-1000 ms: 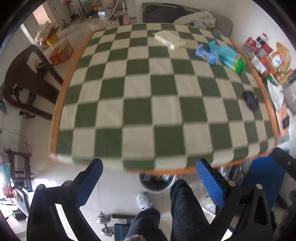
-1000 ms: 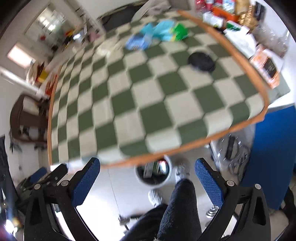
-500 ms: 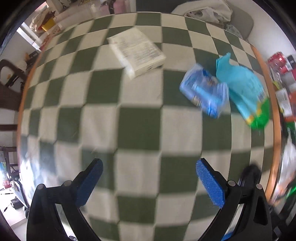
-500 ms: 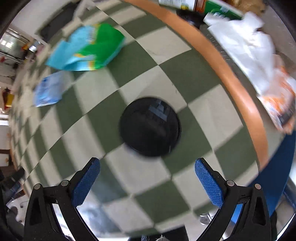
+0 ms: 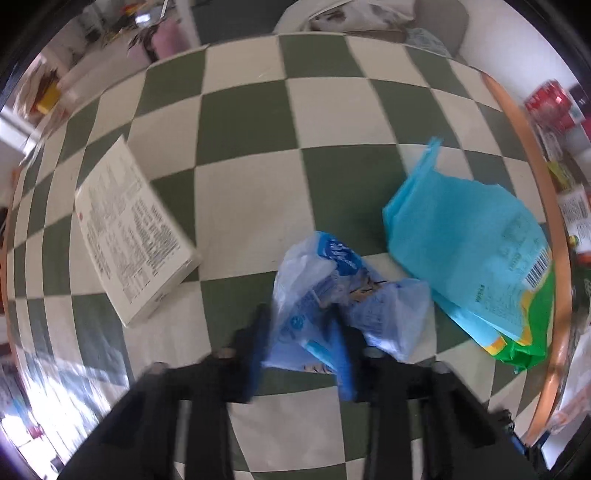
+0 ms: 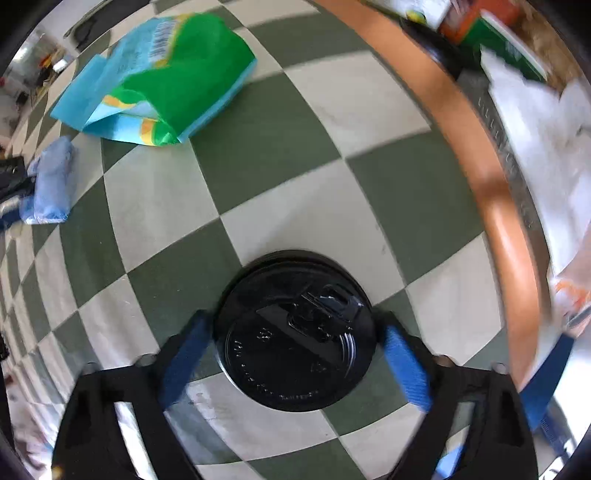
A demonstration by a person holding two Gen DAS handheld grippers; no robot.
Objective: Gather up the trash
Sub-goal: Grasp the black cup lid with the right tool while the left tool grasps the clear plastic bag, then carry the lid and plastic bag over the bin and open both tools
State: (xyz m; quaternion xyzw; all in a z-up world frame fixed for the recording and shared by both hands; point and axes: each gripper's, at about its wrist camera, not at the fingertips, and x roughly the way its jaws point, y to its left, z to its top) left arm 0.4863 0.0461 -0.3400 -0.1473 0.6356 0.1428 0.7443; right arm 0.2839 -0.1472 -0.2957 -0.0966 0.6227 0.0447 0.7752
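Observation:
A crumpled pale blue plastic wrapper [image 5: 369, 295] lies on the green-and-white checked tablecloth [image 5: 251, 110]. My left gripper [image 5: 299, 321] points down on it, its jaws closing, blue pads pinching the wrapper's left part. A blue and green snack bag [image 5: 465, 236] lies just right of it, and a flat white box [image 5: 133, 236] to the left. In the right wrist view a round black cup lid [image 6: 295, 332] lies flat near the table's edge. My right gripper [image 6: 293, 321] straddles it, jaws closing, both pads against the rim. The bag [image 6: 177, 74] and wrapper [image 6: 51, 181] show farther back.
The table's orange edge [image 6: 480, 166] curves close to the right of the lid. Past it sit boxes [image 6: 517, 48], white plastic [image 6: 546, 129] and red cans [image 5: 550, 103]. A chair with cloth [image 5: 369, 14] stands behind the table's far side.
Both grippers came forward over the table and dropped toward it. The left one went from wide open to pinching the wrapper. The right one narrowed onto the black lid's rim.

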